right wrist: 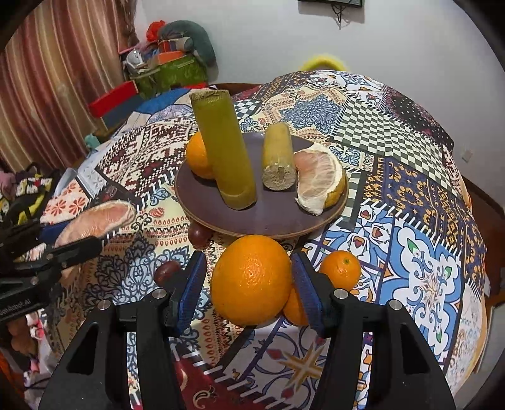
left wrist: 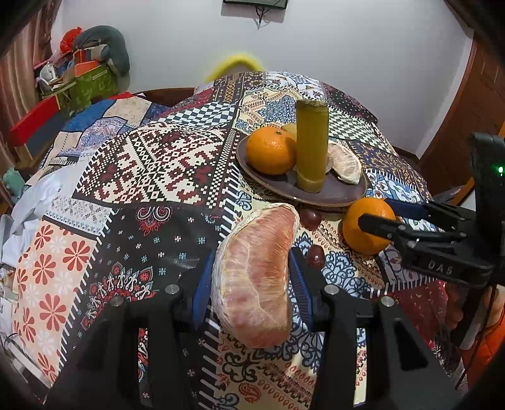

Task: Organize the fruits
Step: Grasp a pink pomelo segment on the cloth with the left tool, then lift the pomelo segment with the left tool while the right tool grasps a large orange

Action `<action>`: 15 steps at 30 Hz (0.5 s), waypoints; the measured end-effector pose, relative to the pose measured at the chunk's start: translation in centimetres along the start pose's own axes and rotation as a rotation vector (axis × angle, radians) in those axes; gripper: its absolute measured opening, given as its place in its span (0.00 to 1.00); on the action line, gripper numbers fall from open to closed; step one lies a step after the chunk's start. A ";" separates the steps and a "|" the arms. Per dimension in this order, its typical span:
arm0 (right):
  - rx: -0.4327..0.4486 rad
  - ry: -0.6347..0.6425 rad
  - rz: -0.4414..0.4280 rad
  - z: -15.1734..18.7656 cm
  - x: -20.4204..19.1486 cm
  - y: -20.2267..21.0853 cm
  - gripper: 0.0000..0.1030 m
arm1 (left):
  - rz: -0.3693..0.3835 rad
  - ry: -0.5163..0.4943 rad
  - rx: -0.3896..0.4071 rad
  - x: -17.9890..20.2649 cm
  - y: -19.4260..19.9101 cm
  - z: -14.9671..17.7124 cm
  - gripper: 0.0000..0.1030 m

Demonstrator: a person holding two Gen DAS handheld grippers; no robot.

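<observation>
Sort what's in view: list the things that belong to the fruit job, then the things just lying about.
For the job:
- pomelo segment in left tongs
- orange between right tongs
- plate
- small tangerine
- two dark dates

Lying about:
- boxes and clutter
- curtain

hidden: small orange [right wrist: 295, 307] mostly behind right gripper's blue pad and big orange [right wrist: 251, 279] | plate orange [right wrist: 198, 157] half behind upright sugarcane piece [right wrist: 225, 148] | cut off: wall-mounted dark device [left wrist: 255, 2] at top edge | blurred: yellow fuzzy object [left wrist: 235, 64] behind table, unidentifiable
</observation>
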State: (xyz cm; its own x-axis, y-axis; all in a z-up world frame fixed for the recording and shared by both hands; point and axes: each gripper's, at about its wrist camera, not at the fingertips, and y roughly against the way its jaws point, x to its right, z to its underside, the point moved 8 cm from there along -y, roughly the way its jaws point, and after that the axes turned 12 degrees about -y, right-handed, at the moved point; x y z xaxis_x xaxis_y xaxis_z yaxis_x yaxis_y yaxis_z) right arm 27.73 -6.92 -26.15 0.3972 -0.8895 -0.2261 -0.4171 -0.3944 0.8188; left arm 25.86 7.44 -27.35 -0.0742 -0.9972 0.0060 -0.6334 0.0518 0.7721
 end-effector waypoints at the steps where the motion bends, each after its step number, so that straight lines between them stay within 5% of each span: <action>1: -0.007 0.010 0.004 0.1 0.0 -0.2 0.53 | 0.001 0.003 0.002 0.0 0.0 -0.1 0.45; 15: 0.006 -0.004 -0.025 0.7 0.0 0.6 0.49 | 0.012 -0.005 0.034 1.0 0.6 -1.9 0.44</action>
State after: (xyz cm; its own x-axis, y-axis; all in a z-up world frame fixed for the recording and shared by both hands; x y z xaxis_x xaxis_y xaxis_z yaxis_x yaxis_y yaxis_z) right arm 26.88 -7.31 -26.06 0.4038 -0.8805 -0.2484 -0.4120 -0.4174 0.8099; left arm 26.93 6.40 -25.67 -0.0858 -0.9962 0.0115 -0.6583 0.0654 0.7499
